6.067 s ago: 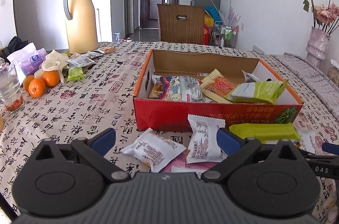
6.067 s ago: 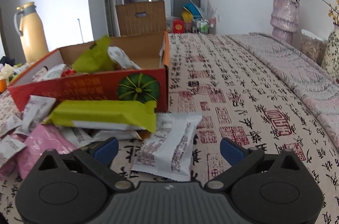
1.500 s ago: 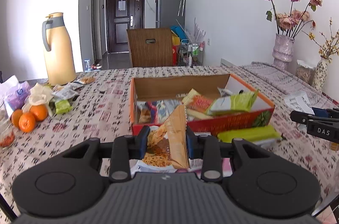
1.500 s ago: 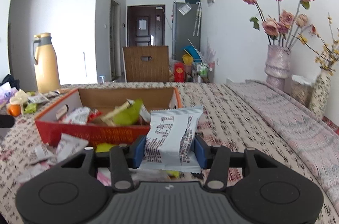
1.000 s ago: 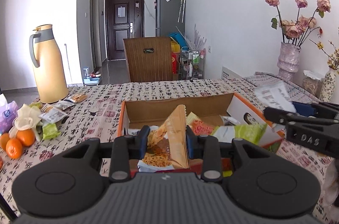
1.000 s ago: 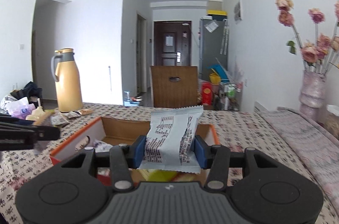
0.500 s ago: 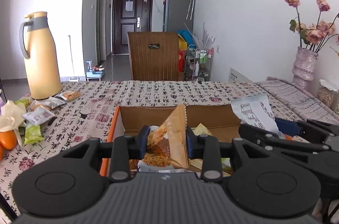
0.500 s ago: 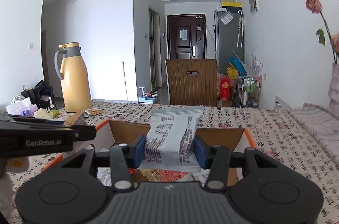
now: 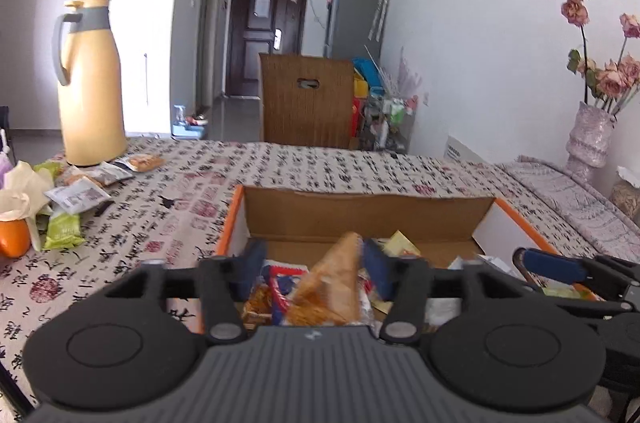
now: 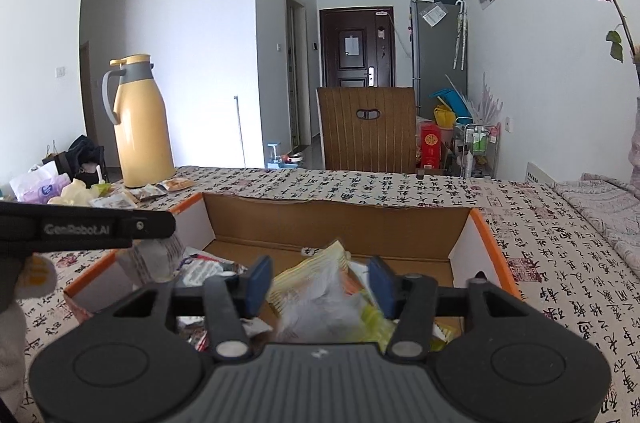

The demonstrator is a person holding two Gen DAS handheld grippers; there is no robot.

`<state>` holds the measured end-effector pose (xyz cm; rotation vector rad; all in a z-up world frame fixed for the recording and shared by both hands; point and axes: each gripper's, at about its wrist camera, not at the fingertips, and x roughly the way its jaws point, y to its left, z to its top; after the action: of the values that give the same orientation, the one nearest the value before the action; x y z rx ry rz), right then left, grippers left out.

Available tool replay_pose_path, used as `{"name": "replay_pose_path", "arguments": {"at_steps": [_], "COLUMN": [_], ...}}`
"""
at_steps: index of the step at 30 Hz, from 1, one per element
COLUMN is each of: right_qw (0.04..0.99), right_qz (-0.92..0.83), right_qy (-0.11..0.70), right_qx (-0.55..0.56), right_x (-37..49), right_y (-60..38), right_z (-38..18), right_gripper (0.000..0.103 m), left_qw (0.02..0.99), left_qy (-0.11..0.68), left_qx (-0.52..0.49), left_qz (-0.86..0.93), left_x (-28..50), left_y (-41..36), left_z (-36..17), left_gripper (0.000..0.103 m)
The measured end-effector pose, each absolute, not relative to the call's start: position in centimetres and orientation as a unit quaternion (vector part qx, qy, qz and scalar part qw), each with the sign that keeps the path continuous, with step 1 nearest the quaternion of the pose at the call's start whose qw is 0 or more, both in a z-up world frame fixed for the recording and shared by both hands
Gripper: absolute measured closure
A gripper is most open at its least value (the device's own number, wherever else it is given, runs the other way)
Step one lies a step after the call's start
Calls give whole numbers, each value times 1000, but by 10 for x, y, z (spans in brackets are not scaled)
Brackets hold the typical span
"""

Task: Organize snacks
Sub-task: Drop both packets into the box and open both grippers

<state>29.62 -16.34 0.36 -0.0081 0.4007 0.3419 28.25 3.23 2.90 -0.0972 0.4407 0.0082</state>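
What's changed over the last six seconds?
Both grippers picked packets off the table, carried them over the box and have just opened. The left gripper drops an orange packet; the right gripper drops a white packet. Box and jug stayed put.

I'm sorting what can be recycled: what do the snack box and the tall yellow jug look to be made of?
Box: corrugated cardboard, seemingly; raw brown matte inside, a ragged torn top edge, white side flaps with orange rims.
Jug: probably painted metal or plastic, a smooth satin yellow body with a grey collar and handle, likely plastic; the pictures leave it open.
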Motion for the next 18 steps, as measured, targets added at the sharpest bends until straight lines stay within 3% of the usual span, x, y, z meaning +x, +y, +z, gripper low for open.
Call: {"name": "replay_pose_path", "arguments": {"at_steps": [2, 6, 8, 18], "right_qw": [968, 970, 970, 969], "right_qz": [160, 150, 146, 145], "right_qy": [195, 192, 193, 199], "right_qx": [-1, 11, 15, 30], "right_x": [296, 297, 298, 304], "right_y": [-165, -169, -171, -179], "right_z": [4, 7, 7, 8], "right_gripper": [19, 1, 0, 0], "left_qw": [976, 978, 979, 978], "left_qy": [211, 203, 197, 201], "left_qx": [-49, -48, -50, -54], "left_qz": [8, 20, 28, 36], "left_x": [280, 277, 275, 274], "left_y": [33, 33, 34, 37], "left_z": [31, 32, 33, 33], "left_gripper": [23, 8, 0, 0]}}
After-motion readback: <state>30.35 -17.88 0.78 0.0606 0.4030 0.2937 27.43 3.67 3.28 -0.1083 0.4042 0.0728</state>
